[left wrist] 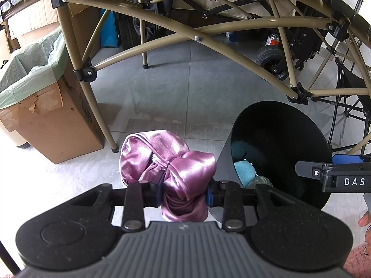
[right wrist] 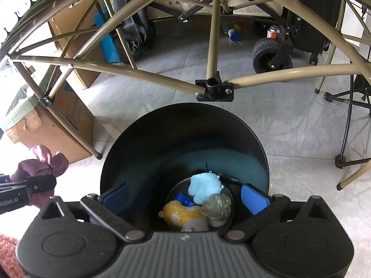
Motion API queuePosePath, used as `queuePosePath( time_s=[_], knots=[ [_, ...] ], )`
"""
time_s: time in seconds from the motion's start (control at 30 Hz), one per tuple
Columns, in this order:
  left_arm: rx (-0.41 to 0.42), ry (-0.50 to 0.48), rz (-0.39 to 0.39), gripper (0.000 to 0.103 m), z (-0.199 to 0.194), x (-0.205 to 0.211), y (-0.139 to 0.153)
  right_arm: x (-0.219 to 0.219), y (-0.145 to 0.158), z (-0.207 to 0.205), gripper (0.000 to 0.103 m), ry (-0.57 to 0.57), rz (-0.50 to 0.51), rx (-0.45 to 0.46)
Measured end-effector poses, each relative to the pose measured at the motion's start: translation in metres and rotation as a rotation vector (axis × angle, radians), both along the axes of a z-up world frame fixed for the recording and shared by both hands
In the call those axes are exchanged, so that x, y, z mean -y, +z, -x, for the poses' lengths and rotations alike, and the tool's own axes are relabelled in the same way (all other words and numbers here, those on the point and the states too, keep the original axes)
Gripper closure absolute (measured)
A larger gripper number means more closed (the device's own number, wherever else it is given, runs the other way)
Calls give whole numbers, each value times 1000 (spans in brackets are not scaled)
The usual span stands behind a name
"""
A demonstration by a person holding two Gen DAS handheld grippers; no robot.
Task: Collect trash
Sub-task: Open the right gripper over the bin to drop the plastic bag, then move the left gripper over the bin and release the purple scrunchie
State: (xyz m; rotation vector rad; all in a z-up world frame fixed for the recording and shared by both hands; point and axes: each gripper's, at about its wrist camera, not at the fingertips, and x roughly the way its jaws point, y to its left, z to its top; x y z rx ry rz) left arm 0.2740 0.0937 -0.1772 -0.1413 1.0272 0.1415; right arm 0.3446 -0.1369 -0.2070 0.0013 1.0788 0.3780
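Now we hold our left gripper (left wrist: 183,194) clamped on a bunched purple satin cloth (left wrist: 171,159) above the tiled floor (left wrist: 185,92), while our right gripper (right wrist: 185,197) hangs spread wide and empty over the black bin (right wrist: 162,139), where fluffy toys (right wrist: 204,186) lie.

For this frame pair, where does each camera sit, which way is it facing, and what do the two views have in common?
Left wrist: on the left gripper, angled down at the floor; its jaws are shut on a pink satin cloth; a fingertip shows at the right edge.
Right wrist: on the right gripper, looking down into the black bin; jaws open over plush items.
Shared: the bin, the cloth, the tan table frame, the lined cardboard box.
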Motion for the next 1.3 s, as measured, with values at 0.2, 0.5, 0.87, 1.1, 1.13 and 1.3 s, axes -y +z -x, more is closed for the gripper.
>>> queuePosePath(
  time_s=[0.2, 0.5, 0.87, 1.1, 1.13, 1.3],
  knots=[
    [7, -6, 1, 70, 0, 3, 1, 1, 3, 2, 0, 0, -6, 8],
    [47, -59, 7, 70, -4, 27, 16, 22, 17, 6, 0, -44, -19, 32],
    [65, -160, -16, 70, -17, 85, 22, 80, 34, 15, 0, -172, -48, 62],
    [59, -233, -28, 70, -28, 127, 19, 117, 37, 18, 0, -257, -65, 78],
    [56, -243, -29, 70, -30, 133, 18, 122, 38, 19, 0, -270, -68, 80],
    [35, -272, -30, 70, -38, 155, 10, 142, 41, 20, 0, -323, -80, 88]
  ],
)
